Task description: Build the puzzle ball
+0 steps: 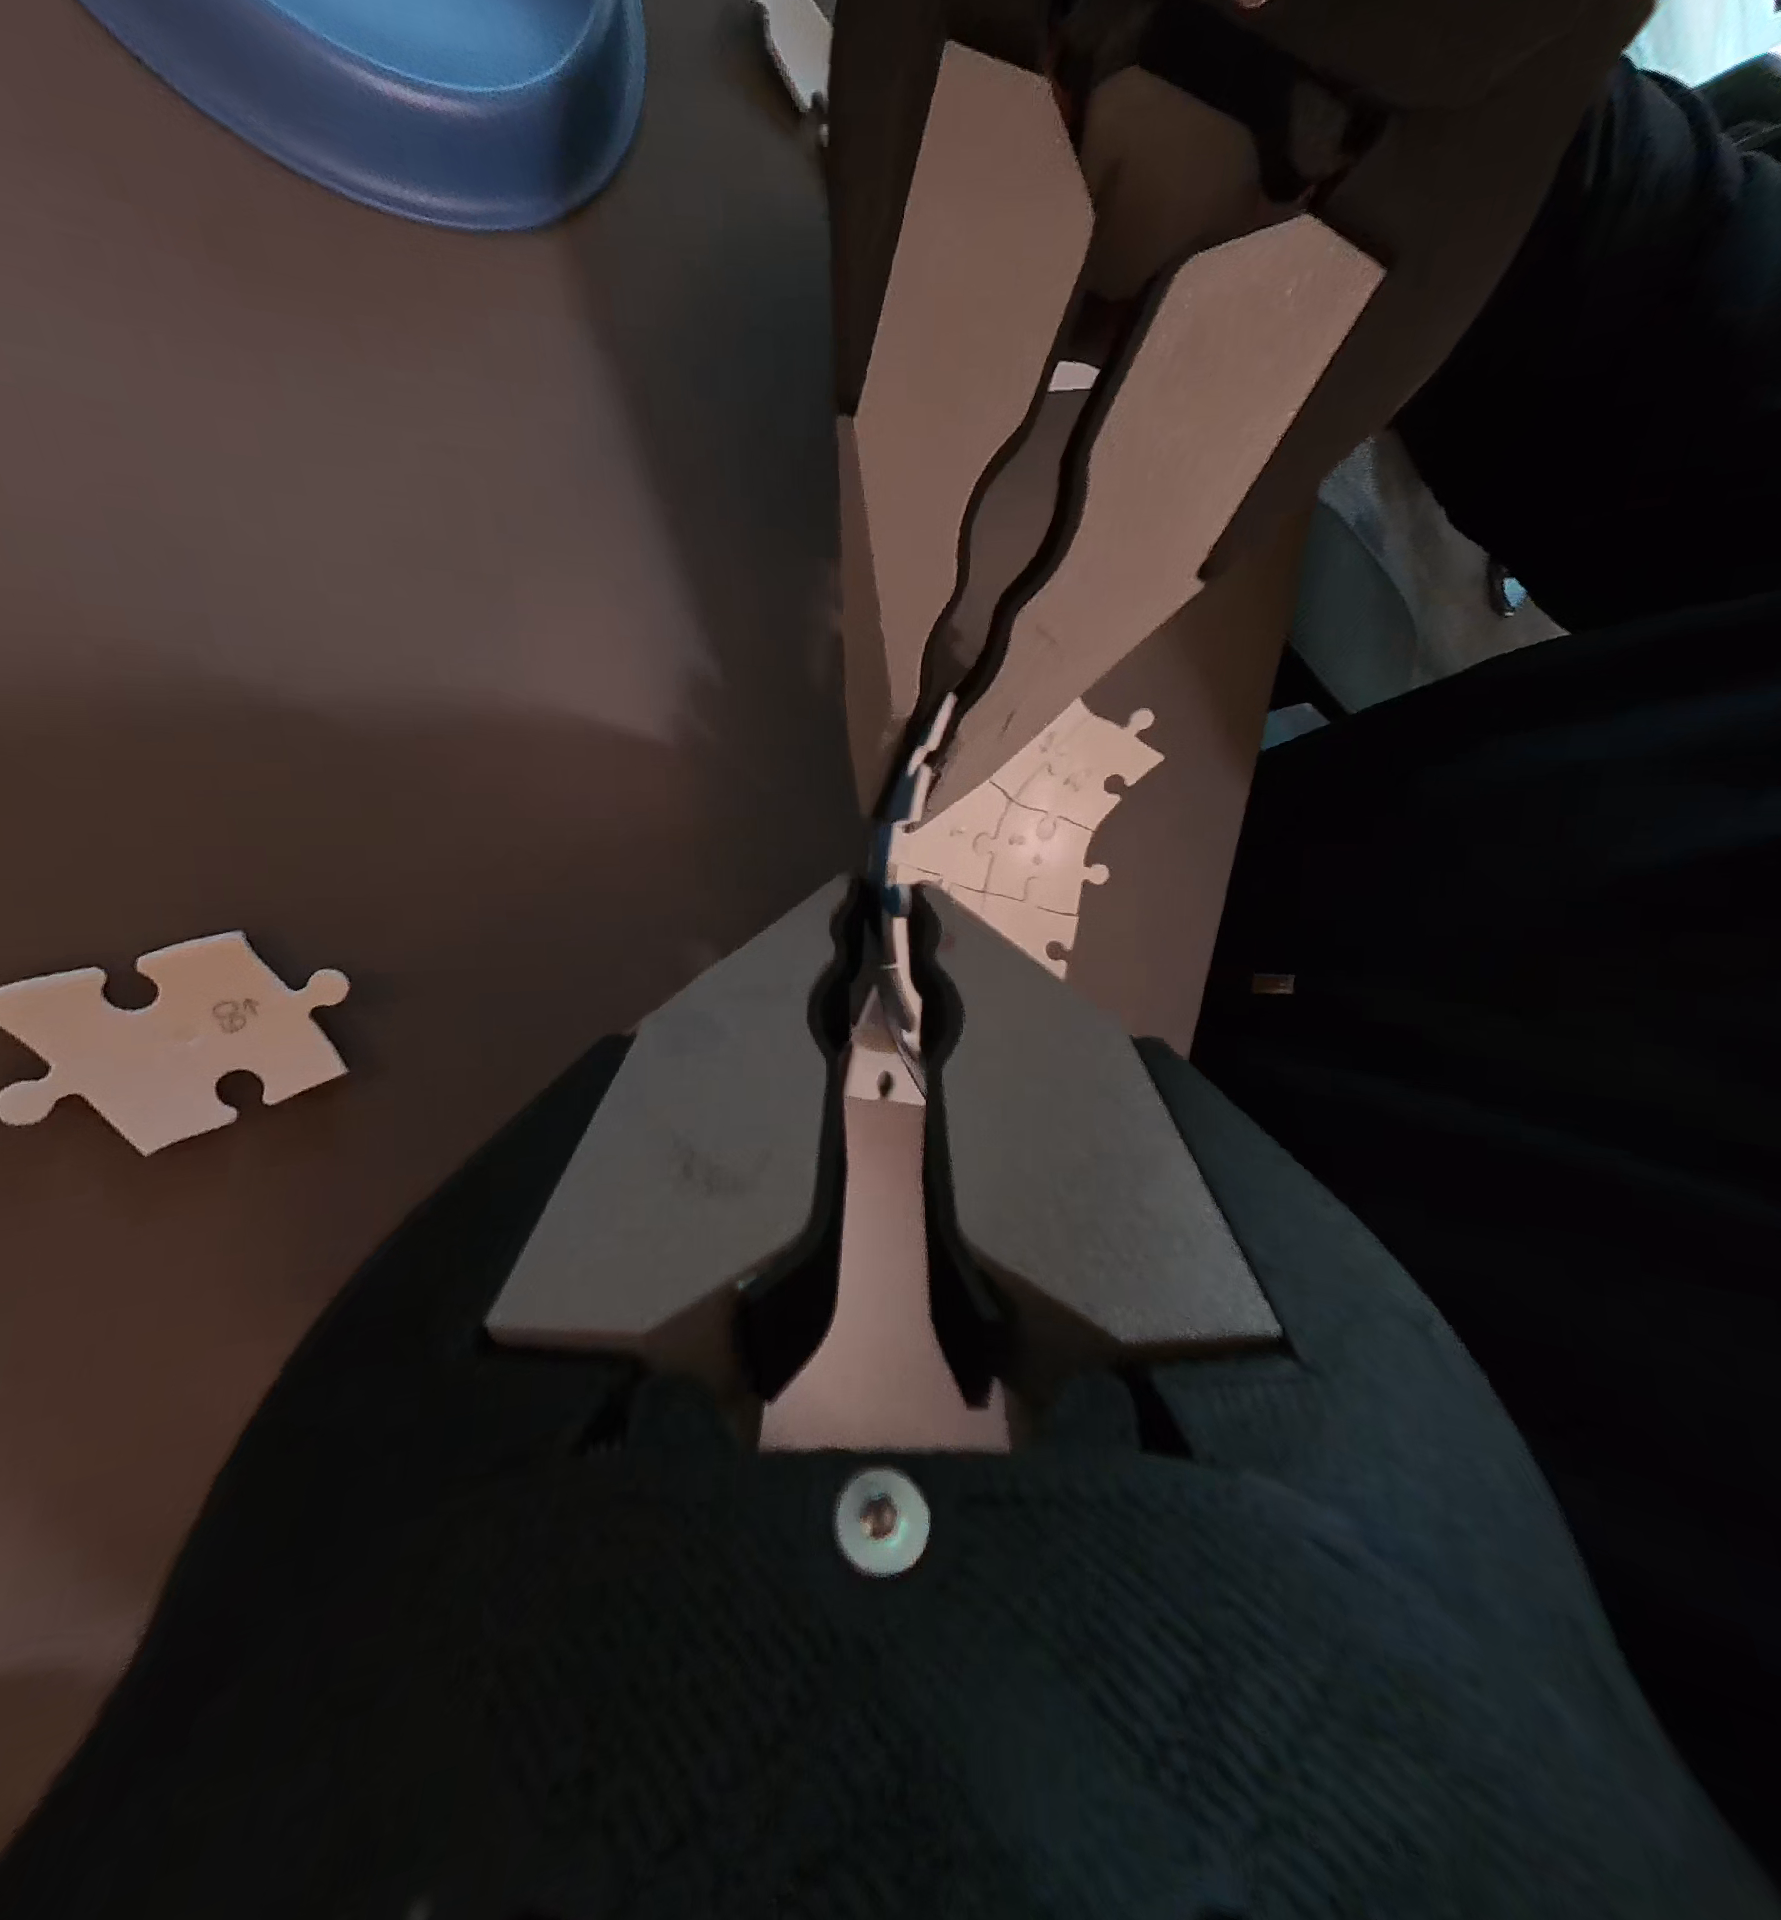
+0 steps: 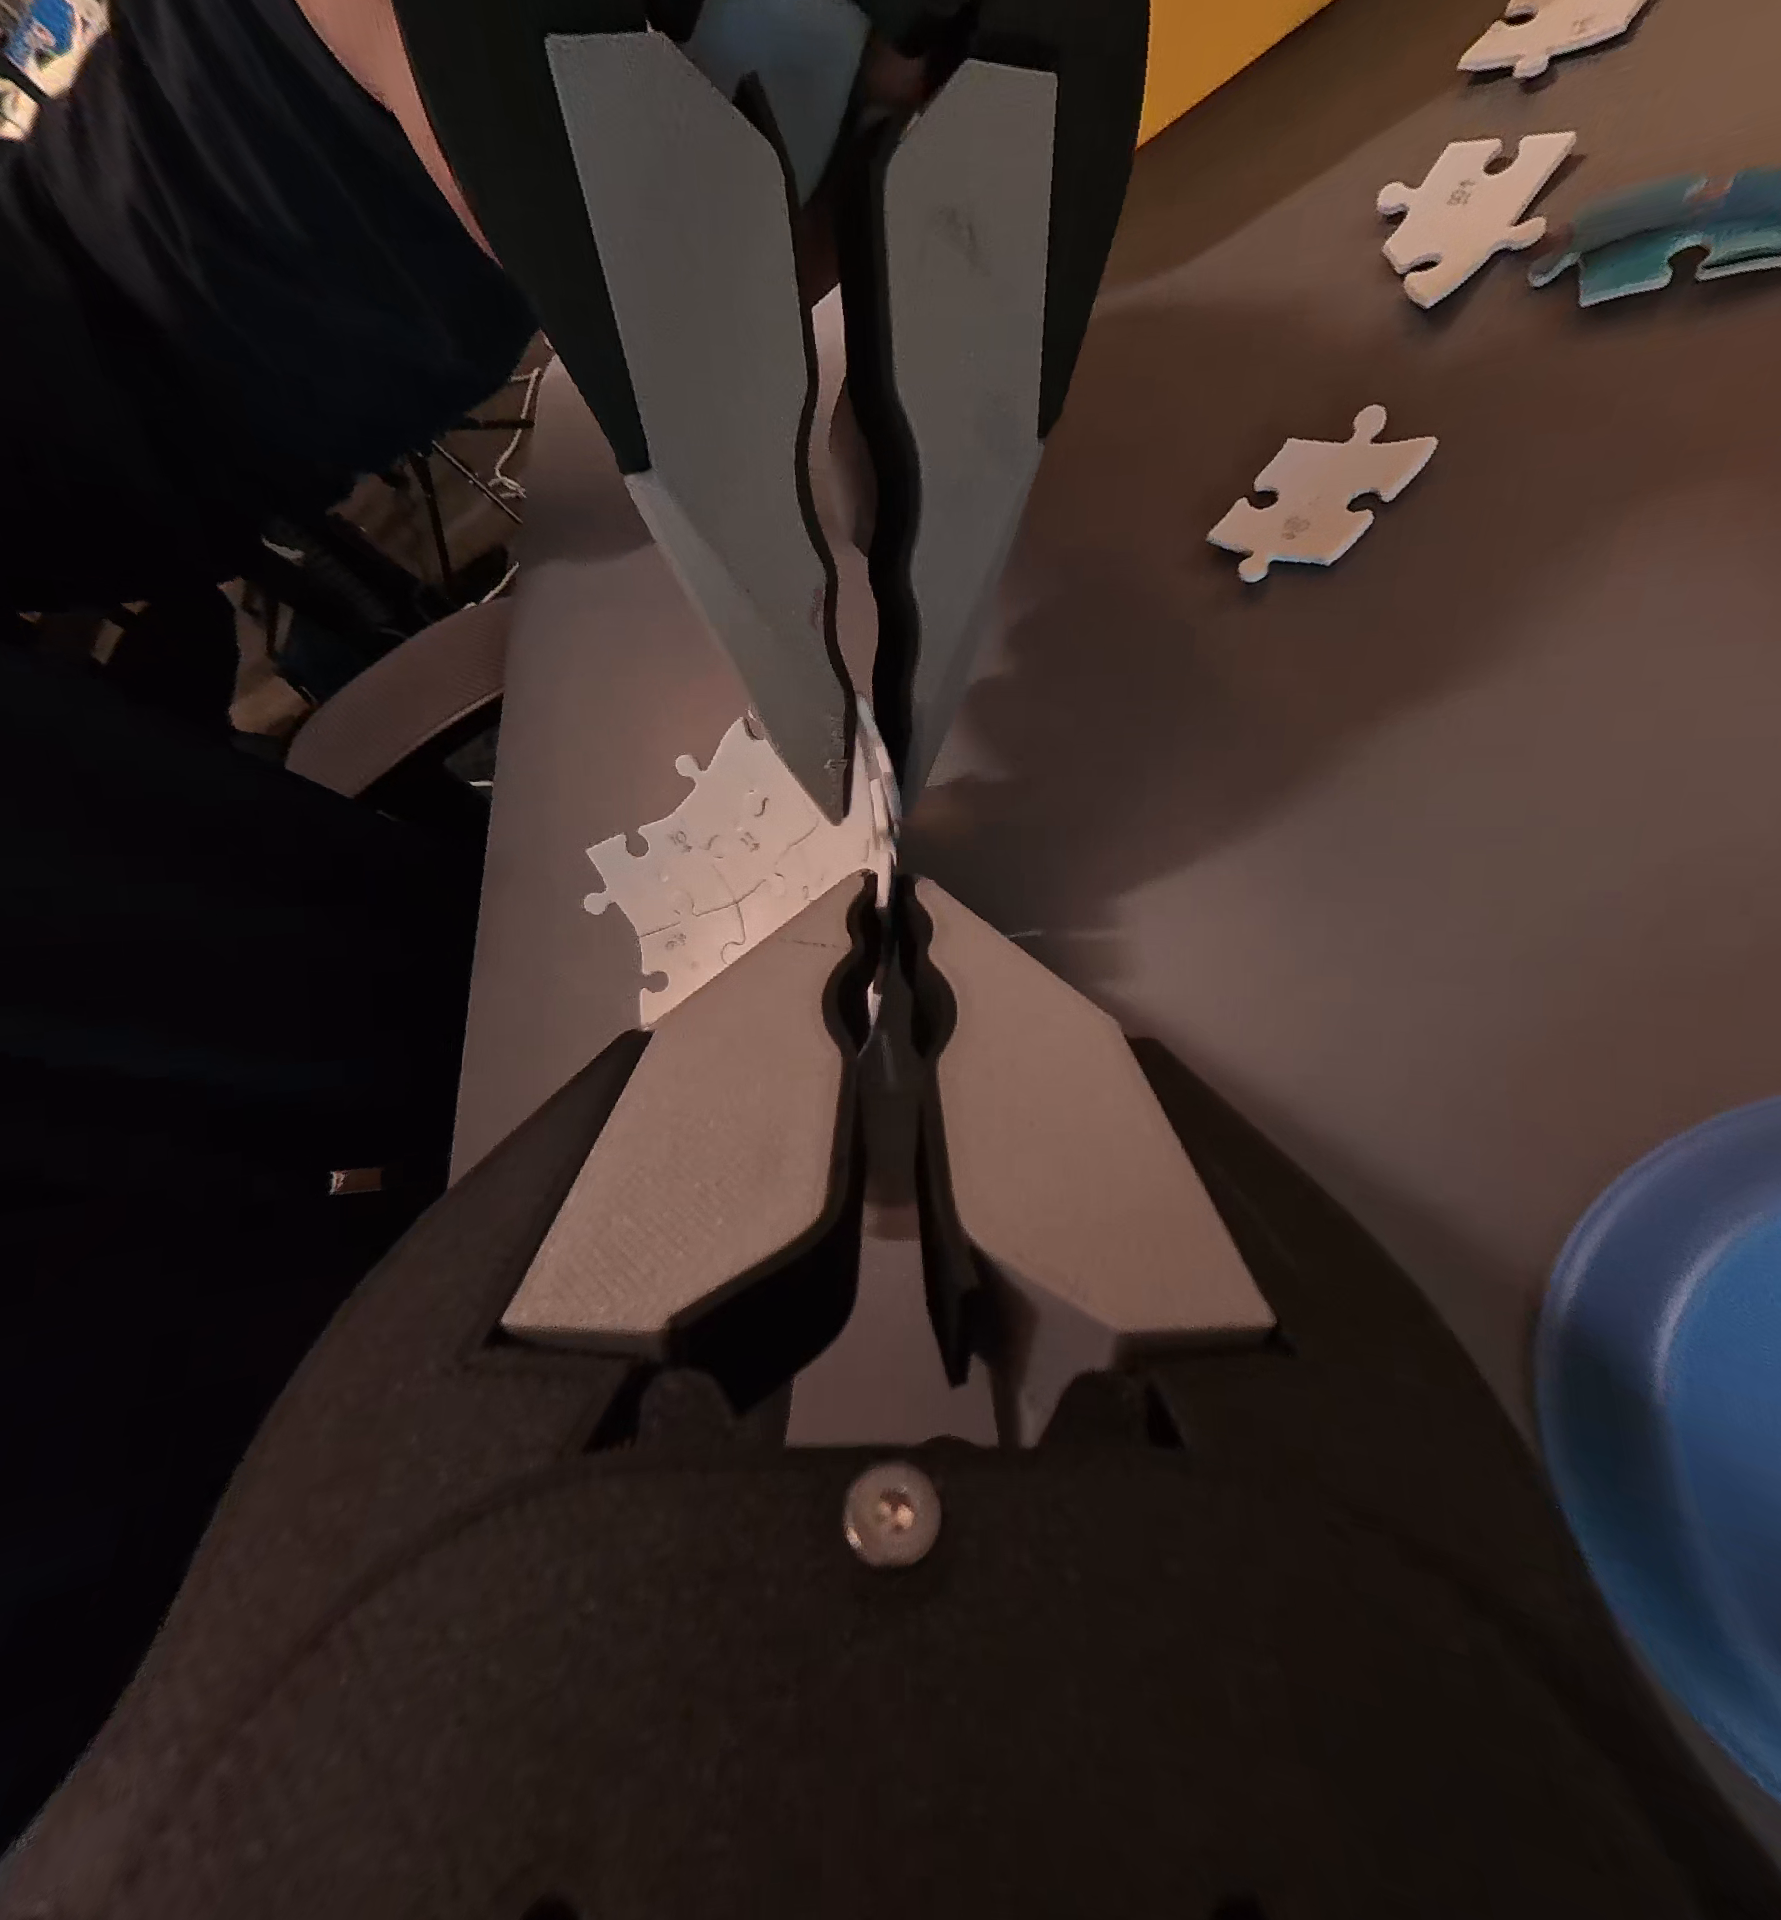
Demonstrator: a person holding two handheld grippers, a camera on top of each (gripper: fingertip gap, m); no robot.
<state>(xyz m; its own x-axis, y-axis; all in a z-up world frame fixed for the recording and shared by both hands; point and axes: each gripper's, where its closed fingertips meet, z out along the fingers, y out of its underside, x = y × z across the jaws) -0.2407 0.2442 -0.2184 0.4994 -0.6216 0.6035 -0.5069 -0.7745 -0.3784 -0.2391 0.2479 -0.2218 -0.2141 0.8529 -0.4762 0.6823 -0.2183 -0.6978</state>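
Loose piece (image 1: 174,1039) on table (image 1: 398,623) left of grippers; bowl (image 1: 398,104) beyond.

Matt grey, finely textured plastic forms the fingers (image 1: 720,1174) of the left gripper (image 1: 886,914), set in a black ribbed housing (image 1: 865,1714) with one shiny metal screw (image 1: 881,1524). Wavy black rubbery pads (image 2: 844,1091) line the right gripper (image 2: 891,904). Between the two tips, the joined puzzle section (image 2: 720,862) looks like smooth, pale card with a thin blue edge. Left of the left gripper lies a loose piece (image 1: 174,1039) of matt white card on a smooth, dull brown tabletop (image 1: 346,623); beyond it sits a glossy blue plastic dish (image 1: 418,114).
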